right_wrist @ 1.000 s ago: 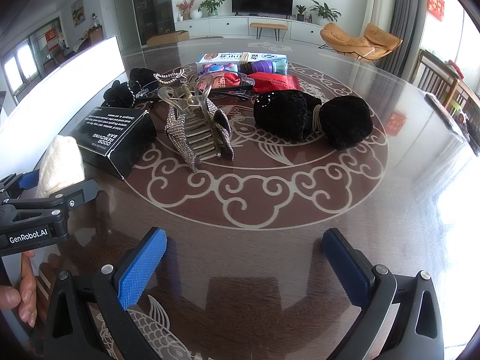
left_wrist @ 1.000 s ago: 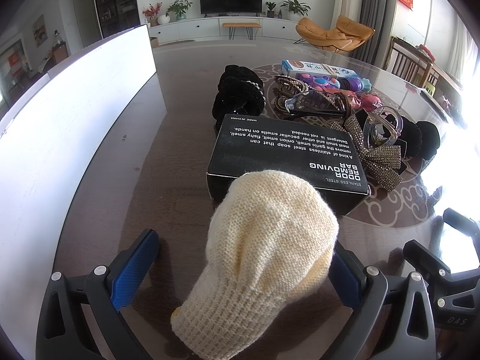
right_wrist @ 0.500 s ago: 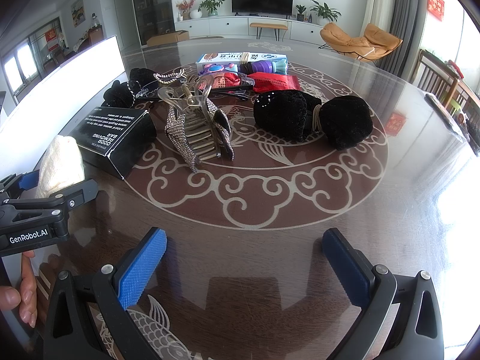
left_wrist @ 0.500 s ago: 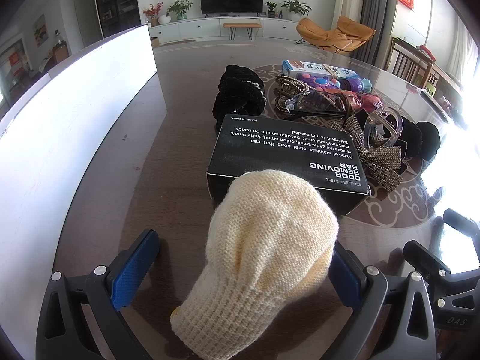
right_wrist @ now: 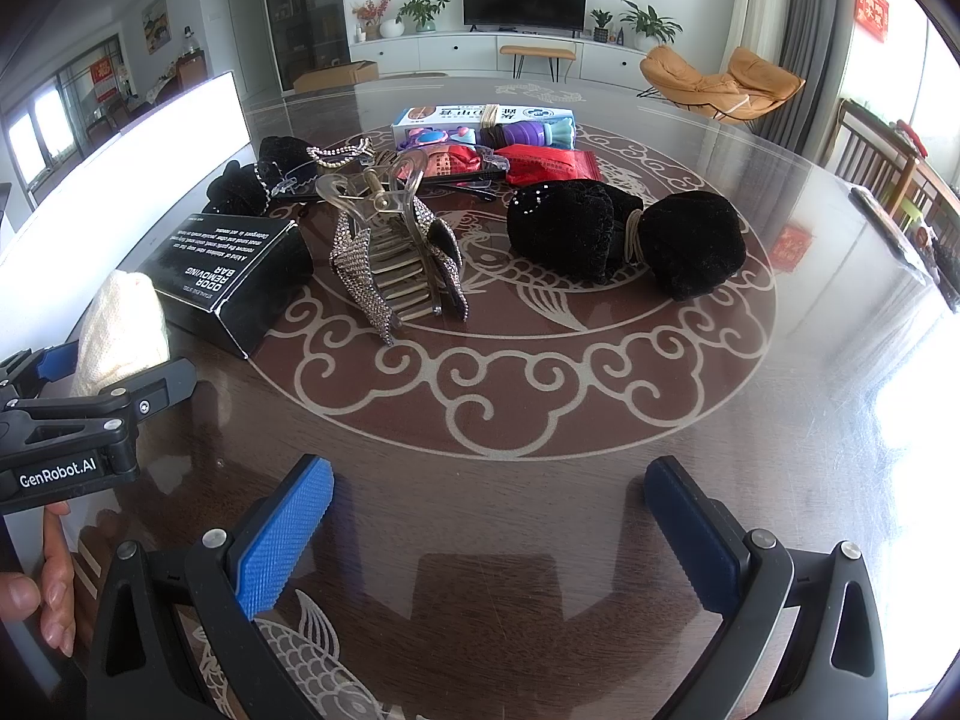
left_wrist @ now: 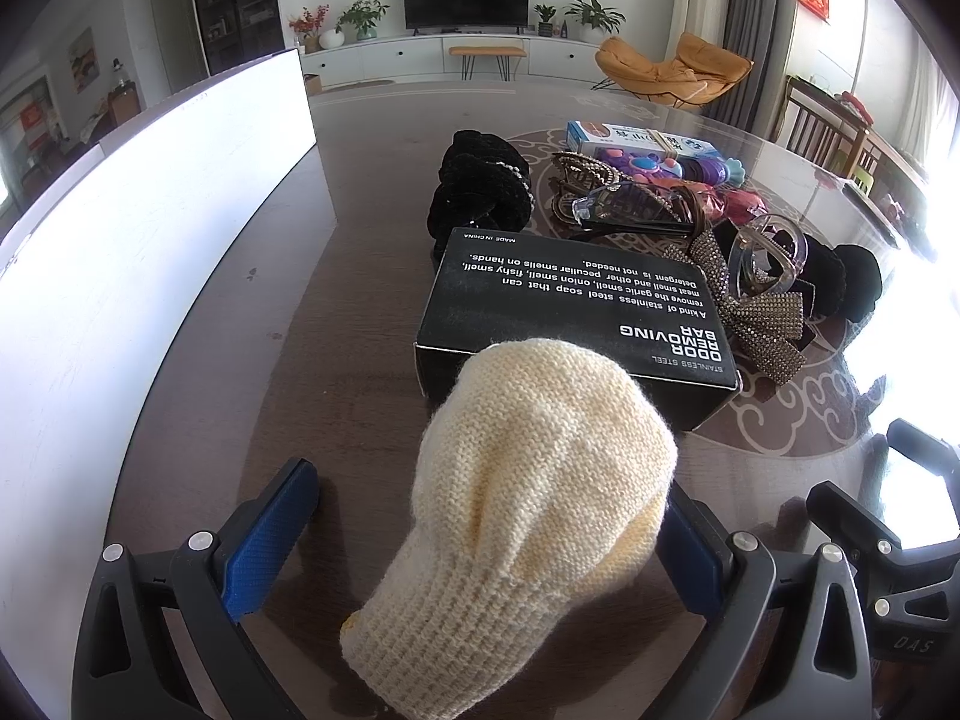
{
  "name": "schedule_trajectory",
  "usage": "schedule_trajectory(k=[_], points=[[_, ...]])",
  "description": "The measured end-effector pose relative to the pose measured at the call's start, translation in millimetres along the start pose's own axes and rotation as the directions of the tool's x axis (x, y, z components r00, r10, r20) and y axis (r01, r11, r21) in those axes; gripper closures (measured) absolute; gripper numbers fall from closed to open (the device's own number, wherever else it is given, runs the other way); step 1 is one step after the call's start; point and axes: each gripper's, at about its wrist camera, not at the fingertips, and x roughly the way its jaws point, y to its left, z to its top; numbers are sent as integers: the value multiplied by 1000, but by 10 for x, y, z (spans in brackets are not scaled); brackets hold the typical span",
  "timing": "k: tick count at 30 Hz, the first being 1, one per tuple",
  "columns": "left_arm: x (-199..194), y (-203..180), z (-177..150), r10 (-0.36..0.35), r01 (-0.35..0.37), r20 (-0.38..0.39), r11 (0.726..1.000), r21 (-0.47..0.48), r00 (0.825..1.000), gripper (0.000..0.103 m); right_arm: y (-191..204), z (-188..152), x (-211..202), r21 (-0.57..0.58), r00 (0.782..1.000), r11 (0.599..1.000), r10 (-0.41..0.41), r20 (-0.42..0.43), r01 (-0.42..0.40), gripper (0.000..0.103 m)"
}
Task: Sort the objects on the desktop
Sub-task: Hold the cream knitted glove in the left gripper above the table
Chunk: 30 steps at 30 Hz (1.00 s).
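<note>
a cream knitted mitten (left_wrist: 534,510) lies on the surface (left_wrist: 336,360), tip against the black box (left_wrist: 576,312). left gripper (left_wrist: 486,534) spread wide around it, right pad touching; right gripper (right_wrist: 486,534) wide apart, empty.

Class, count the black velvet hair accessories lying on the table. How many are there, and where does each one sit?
2. One black velvet scrunchie lies behind the black box; a larger black velvet bow lies right of the rhinestone hair clip. Others may be hidden.
</note>
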Motion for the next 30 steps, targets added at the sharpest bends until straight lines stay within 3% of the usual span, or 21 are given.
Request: schedule_trajectory(k=[30], points=[[-14, -12, -19, -1, 1, 5, 1000, -4, 1000, 0, -1, -1, -1, 0, 1000, 1000, 0, 1, 0, 0]])
